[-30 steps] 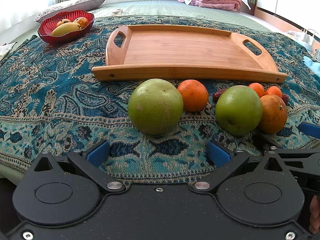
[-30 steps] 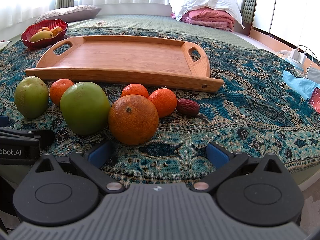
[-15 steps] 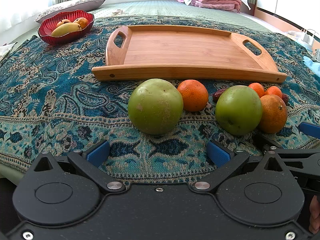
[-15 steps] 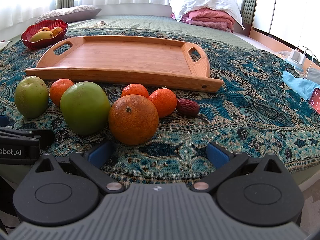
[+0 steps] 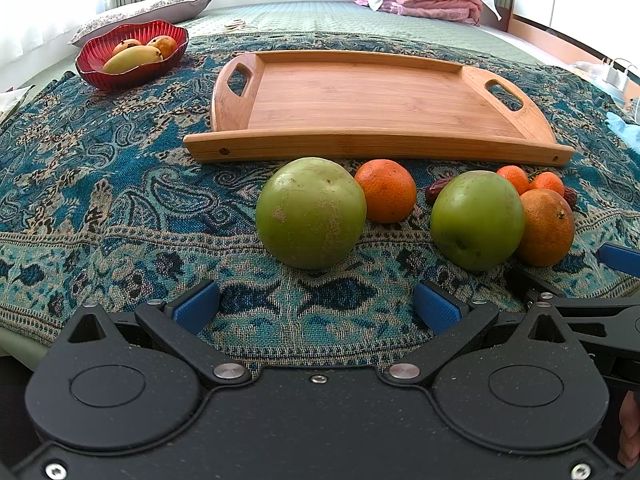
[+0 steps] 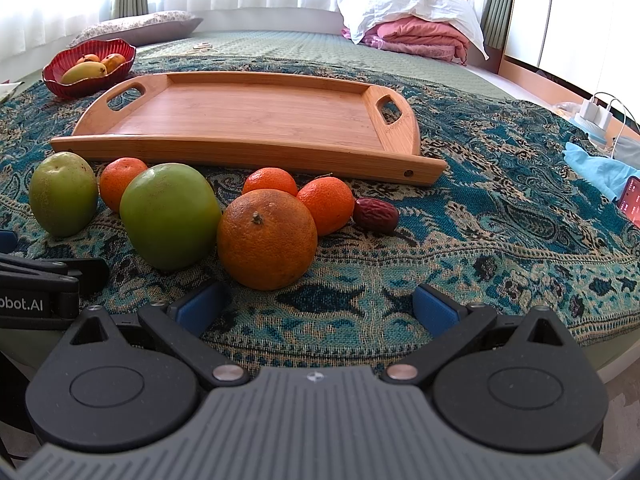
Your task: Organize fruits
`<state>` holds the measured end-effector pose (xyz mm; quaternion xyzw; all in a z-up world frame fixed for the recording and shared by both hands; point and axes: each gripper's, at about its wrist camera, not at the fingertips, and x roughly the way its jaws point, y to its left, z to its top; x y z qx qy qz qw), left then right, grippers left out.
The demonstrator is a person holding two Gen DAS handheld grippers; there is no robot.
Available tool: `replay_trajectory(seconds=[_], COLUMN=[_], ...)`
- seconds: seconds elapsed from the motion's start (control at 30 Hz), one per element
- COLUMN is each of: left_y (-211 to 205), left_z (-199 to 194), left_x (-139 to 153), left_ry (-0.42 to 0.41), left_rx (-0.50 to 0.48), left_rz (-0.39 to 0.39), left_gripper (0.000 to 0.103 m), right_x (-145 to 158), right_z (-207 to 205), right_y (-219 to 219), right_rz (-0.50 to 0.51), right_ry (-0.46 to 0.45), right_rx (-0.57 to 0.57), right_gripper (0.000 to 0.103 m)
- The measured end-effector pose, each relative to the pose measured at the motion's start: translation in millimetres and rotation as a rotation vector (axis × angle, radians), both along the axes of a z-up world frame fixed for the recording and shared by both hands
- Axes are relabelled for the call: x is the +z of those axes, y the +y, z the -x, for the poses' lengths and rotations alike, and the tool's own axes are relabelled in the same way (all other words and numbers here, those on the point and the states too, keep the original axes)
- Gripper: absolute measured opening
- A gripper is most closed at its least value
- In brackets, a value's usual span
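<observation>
A row of fruit lies on the patterned cloth in front of an empty wooden tray [image 5: 384,96] [image 6: 256,120]. From the left: a dull green fruit [image 5: 310,212] [image 6: 63,194], a tangerine [image 5: 386,190] [image 6: 120,186], a brighter green fruit [image 5: 478,220] [image 6: 170,216], a large orange [image 5: 546,226] [image 6: 266,238], two small tangerines [image 6: 328,204] and a dark red date [image 6: 376,215]. My left gripper [image 5: 316,308] stands open just short of the dull green fruit. Open too, my right gripper [image 6: 316,308] sits just right of the large orange. Neither holds anything.
A red bowl [image 5: 132,56] [image 6: 90,66] with a banana and other fruit stands at the back left. Folded pink bedding [image 6: 420,40] lies at the back. A light blue cloth [image 6: 600,168], a phone and a charger lie at the right edge.
</observation>
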<state>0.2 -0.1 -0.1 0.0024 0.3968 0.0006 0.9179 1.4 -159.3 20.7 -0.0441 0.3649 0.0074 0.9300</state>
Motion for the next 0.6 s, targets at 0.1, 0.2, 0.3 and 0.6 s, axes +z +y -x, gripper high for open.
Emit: replay_trajectory(seconds=[0.1,0.2,0.3,0.6], left_y=[0.0,0.0,0.0,0.0], left_z=[0.0,0.0,0.0,0.1], left_x=[0.0,0.0,0.0,0.0], left_ry=[0.000,0.000,0.000,-0.001], left_rx=[0.000,0.000,0.000,0.000], left_rz=[0.000,0.000,0.000,-0.001], left_gripper=[0.103,0.103,0.103,0.103], right_x=[-0.1,-0.1,-0.2,-0.5], right_z=[0.0,0.1,0.1,0.3], right_y=[0.0,0.1,0.1,0.3], right_rz=[0.000,0.000,0.001,0.001], right_ry=[-0.001,-0.001,-0.001,-0.002], right_rx=[0.000,0.000,0.000,0.000], right_gripper=[0.103,0.103,0.103,0.103])
